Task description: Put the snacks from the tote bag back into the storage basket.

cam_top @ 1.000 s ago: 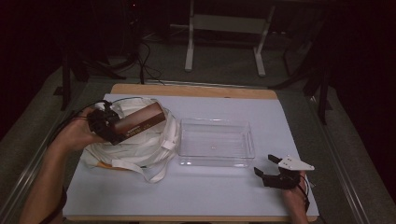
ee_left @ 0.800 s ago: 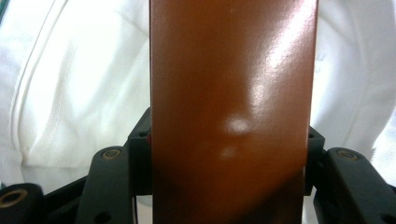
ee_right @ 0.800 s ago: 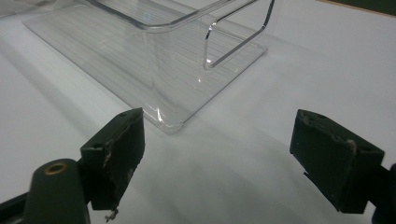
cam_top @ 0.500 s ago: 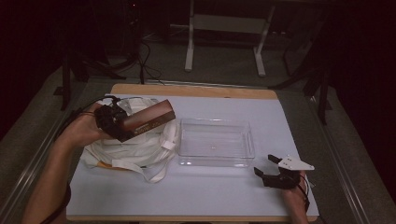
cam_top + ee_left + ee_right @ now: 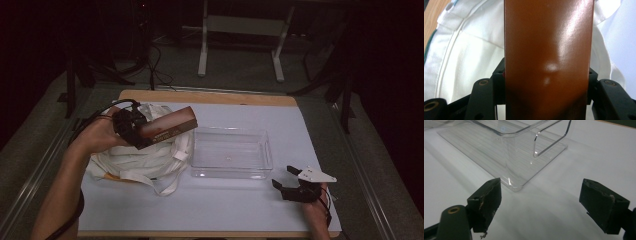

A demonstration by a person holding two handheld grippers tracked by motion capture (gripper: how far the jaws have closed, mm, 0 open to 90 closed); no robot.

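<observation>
A long glossy brown box [image 5: 170,127] is held off the table over a crumpled white cloth bag [image 5: 135,157], its far end pointing toward the clear plastic bin [image 5: 230,131]. My left gripper [image 5: 144,133] is shut on the box's near end. In the left gripper view the box [image 5: 549,55] runs up between the jaws, both pads pressed against its sides, with the white bag [image 5: 466,55] beneath. My right gripper [image 5: 283,177] rests at the front right of the table, open, nothing between its fingers. The right gripper view has it [image 5: 541,200] facing a corner of the bin [image 5: 506,135].
A white mat [image 5: 225,210] covers the wooden table [image 5: 200,96]. The bin is see-through and holds nothing large. Bag straps [image 5: 167,185] trail toward the bin's left front. Dark floor, cables and table legs lie beyond the far edge.
My left gripper has carried the brown box a little up and to the right, toward the bin. The right gripper has kept still.
</observation>
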